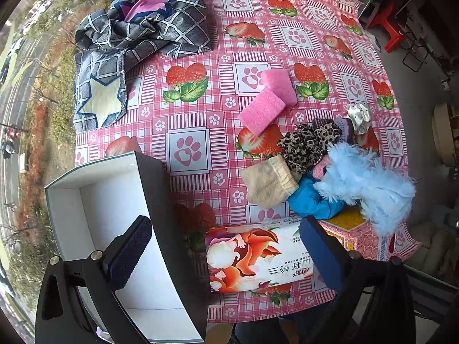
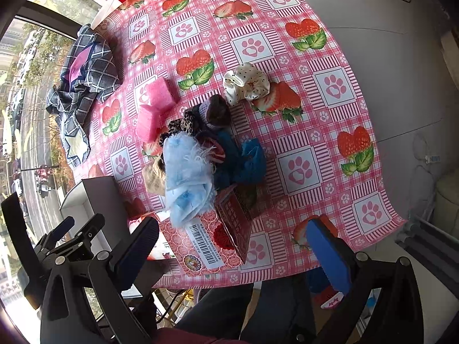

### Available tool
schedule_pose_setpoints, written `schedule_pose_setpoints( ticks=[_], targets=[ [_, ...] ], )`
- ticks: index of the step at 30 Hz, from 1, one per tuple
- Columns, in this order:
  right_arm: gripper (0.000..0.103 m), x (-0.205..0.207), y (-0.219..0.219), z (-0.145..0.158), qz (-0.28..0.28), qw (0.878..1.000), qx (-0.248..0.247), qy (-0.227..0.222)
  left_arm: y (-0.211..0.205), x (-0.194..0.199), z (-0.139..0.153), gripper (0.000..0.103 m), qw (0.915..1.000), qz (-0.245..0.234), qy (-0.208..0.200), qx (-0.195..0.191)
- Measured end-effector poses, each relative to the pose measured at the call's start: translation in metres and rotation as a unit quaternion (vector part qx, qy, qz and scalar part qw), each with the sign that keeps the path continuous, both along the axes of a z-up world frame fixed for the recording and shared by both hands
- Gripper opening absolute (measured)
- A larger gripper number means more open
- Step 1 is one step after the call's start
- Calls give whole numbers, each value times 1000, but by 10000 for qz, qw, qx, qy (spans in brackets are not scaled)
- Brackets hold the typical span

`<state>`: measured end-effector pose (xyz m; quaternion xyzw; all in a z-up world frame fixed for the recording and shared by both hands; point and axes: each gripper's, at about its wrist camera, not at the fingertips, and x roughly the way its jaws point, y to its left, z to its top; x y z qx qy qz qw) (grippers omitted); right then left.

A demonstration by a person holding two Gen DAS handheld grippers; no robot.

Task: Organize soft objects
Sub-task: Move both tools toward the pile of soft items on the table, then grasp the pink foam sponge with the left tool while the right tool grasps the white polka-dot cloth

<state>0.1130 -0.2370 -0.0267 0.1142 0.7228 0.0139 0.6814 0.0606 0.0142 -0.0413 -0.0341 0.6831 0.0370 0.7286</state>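
Strawberry-print pink tablecloth [image 2: 330, 132] ahead of both spread, empty grippers, left gripper [image 1: 226, 255] and right gripper [image 2: 232, 246]; fluffy light-blue fabric [image 2: 186, 177] between the right fingers looks light, limp: pinch its bunched middle

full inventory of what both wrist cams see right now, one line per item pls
tablecloth: 1, pink check with strawberries and paw prints, covers the table
patterned cloth: 1 heap, grey-blue grid with pink and cream stars, far left by the window
foam sponges: 2, pink, mid-table, one overlapping the other
white box: 1, open, white inside with dark side wall, near left
tissue pack: 1, floral orange and white, near edge beside the box
red carton: 1, red patterned with barcode label, under the pile's near end
soft pile: fluffy light-blue piece, blue fabric, beige cloth, leopard scrunchie
satin scrunchie: 1, cream with dots, just beyond the pile
left claw: open, holding nothing
right claw: open, holding nothing
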Motion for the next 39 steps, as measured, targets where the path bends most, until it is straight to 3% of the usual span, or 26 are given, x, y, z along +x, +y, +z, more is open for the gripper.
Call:
schedule_pose_setpoints(
  ticks=[4, 13, 16, 28, 33, 36, 39],
  targets=[
    [103, 13, -7, -11, 91, 9999, 48, 42, -8, 20, -10, 103, 9999, -82, -64, 25],
    [103, 51, -26, -39, 179, 9995, 243, 44, -31, 71, -49, 103, 9946, -869, -423, 381],
    [103, 66, -29, -53, 260, 9994, 220, 57, -36, 86, -67, 103, 9924, -1065, -359, 499],
    [103, 128, -31, -116, -83, 9978, 582, 302, -53, 123, -110, 103, 9897, -1297, -425, 426],
    [103, 149, -26, -142, -182, 9978, 560, 319, -52, 137, -130, 103, 9903, -1280, -179, 512],
    [103, 156, -22, -160, -165, 9980, 445, 413, -52, 143, -139, 97, 9912, -1233, -60, 486],
    [103, 159, -22, -173, -255, 9974, 463, 482, -48, 149, -153, 84, 9933, -1085, 161, 378]
  ],
)
